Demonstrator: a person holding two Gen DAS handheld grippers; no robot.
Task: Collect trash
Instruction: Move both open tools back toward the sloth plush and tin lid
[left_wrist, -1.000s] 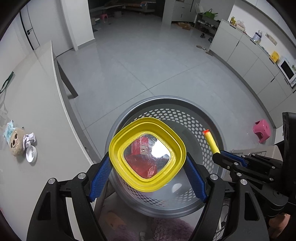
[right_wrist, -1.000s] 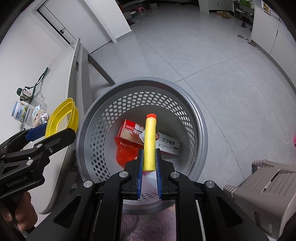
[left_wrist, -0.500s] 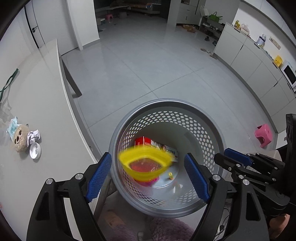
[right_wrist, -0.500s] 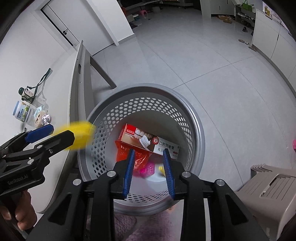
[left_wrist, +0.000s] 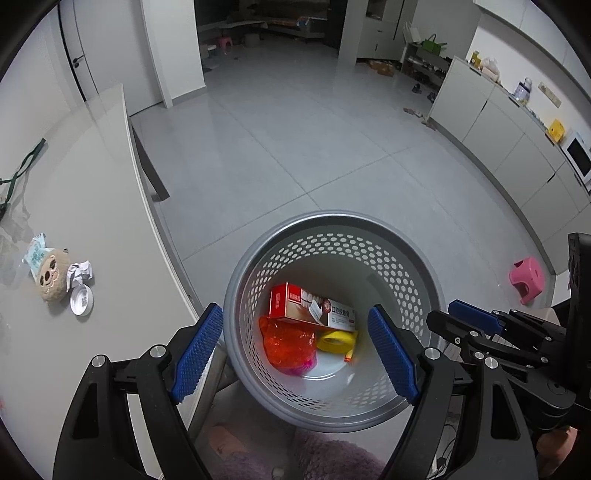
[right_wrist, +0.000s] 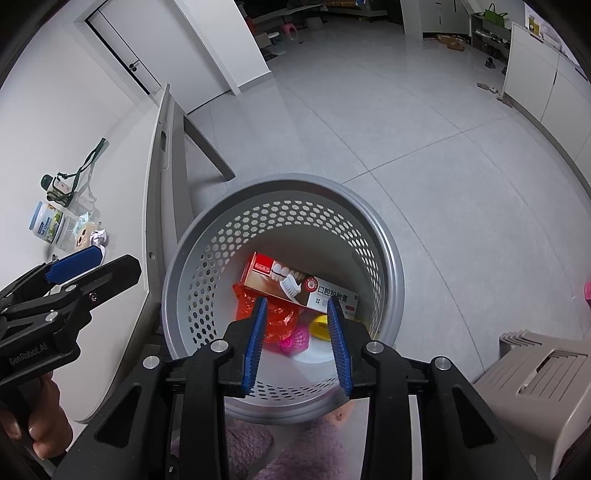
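Note:
Below both grippers stands a grey perforated basket (left_wrist: 332, 218) (right_wrist: 280, 184). In it lie a red-and-white toothpaste box (left_wrist: 314, 308) (right_wrist: 295, 280), a red plastic bag (left_wrist: 290, 343) (right_wrist: 245, 299), a yellow container (left_wrist: 334, 341) (right_wrist: 319, 326), a pink item (right_wrist: 295, 338) and a foam dart's orange tip (left_wrist: 349, 355). My left gripper (left_wrist: 294, 310) (right_wrist: 74, 266) hangs open over the basket and holds nothing. My right gripper (right_wrist: 296, 301) (left_wrist: 469, 314) is above the basket's near side. Its jaws are opening, with nothing between them.
A pale table (left_wrist: 92, 184) at the left carries crumpled paper (left_wrist: 79, 273), a white lid (left_wrist: 82, 301), a plush face (left_wrist: 53, 277) and a jar (right_wrist: 48, 225). A pink stool (left_wrist: 526, 278) and a beige stool (right_wrist: 535, 369) stand to the right. Purple fuzzy slippers (left_wrist: 332, 458) are underneath.
The left gripper let go of the yellow container and the right gripper opened off the yellow foam dart. Both dropped into the basket.

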